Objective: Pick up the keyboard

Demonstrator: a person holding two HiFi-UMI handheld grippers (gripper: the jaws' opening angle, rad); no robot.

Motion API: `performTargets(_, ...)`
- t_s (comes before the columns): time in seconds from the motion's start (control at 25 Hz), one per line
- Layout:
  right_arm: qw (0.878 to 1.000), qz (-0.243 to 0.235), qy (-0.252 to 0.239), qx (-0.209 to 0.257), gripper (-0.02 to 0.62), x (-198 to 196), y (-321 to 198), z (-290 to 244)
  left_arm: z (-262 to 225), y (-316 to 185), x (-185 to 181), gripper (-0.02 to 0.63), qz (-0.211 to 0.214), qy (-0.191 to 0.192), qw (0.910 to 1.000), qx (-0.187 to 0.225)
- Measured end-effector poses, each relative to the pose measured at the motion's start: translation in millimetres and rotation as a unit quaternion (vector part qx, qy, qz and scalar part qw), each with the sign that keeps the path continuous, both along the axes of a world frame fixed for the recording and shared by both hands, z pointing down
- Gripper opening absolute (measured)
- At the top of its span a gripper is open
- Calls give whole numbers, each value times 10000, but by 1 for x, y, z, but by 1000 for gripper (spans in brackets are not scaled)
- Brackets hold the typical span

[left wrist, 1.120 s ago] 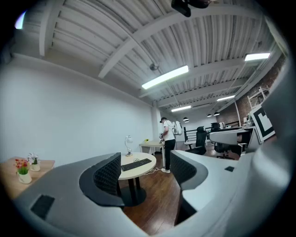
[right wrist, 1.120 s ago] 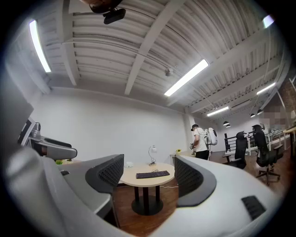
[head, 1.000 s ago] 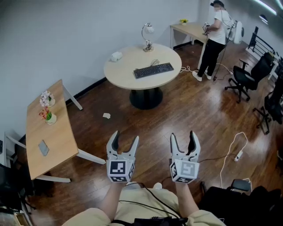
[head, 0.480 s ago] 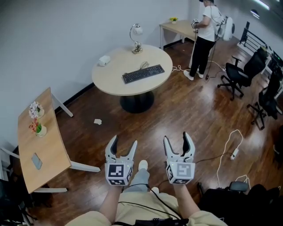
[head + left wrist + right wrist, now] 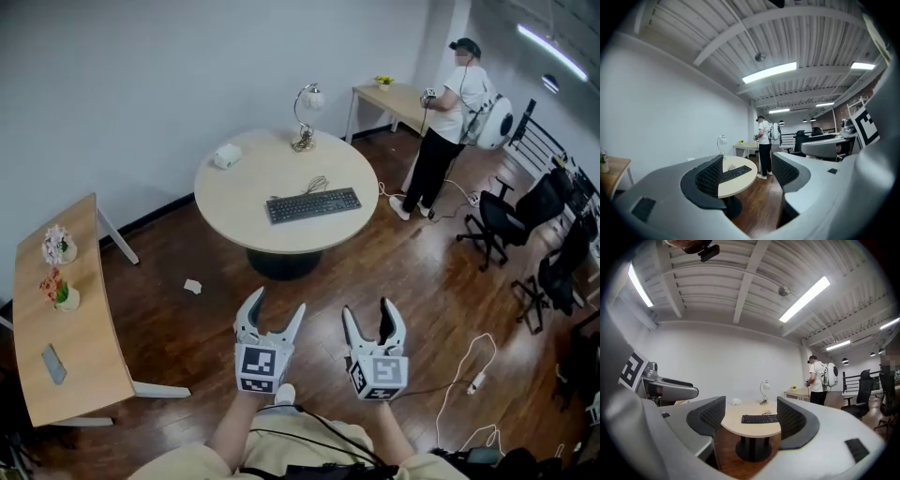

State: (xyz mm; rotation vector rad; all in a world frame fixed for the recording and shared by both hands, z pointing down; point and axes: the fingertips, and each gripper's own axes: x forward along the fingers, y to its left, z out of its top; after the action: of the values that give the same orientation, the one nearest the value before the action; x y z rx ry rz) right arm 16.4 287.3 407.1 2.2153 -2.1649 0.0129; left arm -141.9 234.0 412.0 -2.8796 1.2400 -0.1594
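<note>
Head view showing a flat black rectangular plastic keyboard (image 5: 313, 205) lying near the middle of a pale, smooth round table (image 5: 234, 220), well apart from both claws. Hovering above dark glossy wooden floorboards (image 5: 422, 281) with the white left gripper (image 5: 277, 305) and the white right gripper (image 5: 367, 312), both gaping wide, holding nothing, ribbed black pads facing inward. Weighing the hazards: possibly snagging the thin dark cable (image 5: 317, 184) looping just behind the keyboard while lifting, tugging the board askew. Likely slipping on the low, slick, long casing if pinching only one end. Perhaps knocking the curved chrome desk lamp (image 5: 306, 117) standing by the far rim through overreaching.
</note>
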Motion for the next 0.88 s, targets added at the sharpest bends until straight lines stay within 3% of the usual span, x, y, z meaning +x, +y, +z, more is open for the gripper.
performTargets(0.12,9998,-174,62,-103,356,-17,-35,11,9,-31,-9,311,-38,98,9998,-182)
performTargets(0.36,9988,-351,103,-319,356,-21,-84,24,30,-70,-2,311,33,-140,9996,-254)
performTargets(0.68,9984,-465,-165,-286,356,35,-175,43,58,-151,23,312,-296,-295,9981,-460)
performTargets(0.88,9974,-667,-271,-96,356,98,-244,32,52,-214,75,312,-476,-353,9974,-415)
